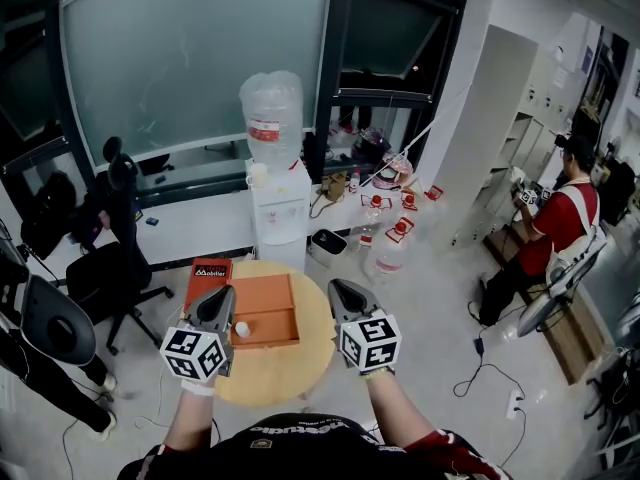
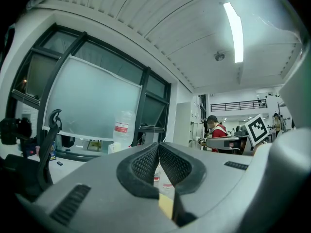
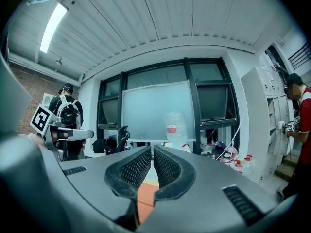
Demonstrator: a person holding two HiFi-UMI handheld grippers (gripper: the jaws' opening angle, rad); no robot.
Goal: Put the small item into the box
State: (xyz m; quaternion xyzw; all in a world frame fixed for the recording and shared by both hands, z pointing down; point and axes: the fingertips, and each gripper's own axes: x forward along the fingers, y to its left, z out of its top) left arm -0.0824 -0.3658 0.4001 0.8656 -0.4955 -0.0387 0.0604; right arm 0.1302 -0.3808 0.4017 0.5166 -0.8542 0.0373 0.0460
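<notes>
A round table (image 1: 300,373) carried an open orange box (image 1: 272,300) toward its far left edge, with a flat red lid (image 1: 207,276) lying just beside the box's left wall. The left gripper (image 1: 218,298) hung over the box's left edge, its fingers pressed together at the tips with nothing between them. The right gripper (image 1: 342,290) hung over the table's right edge, just beside the box, its fingers likewise closed on nothing. The small white item (image 1: 242,329) lay inside the box, in its near left corner, close by the left gripper.
</notes>
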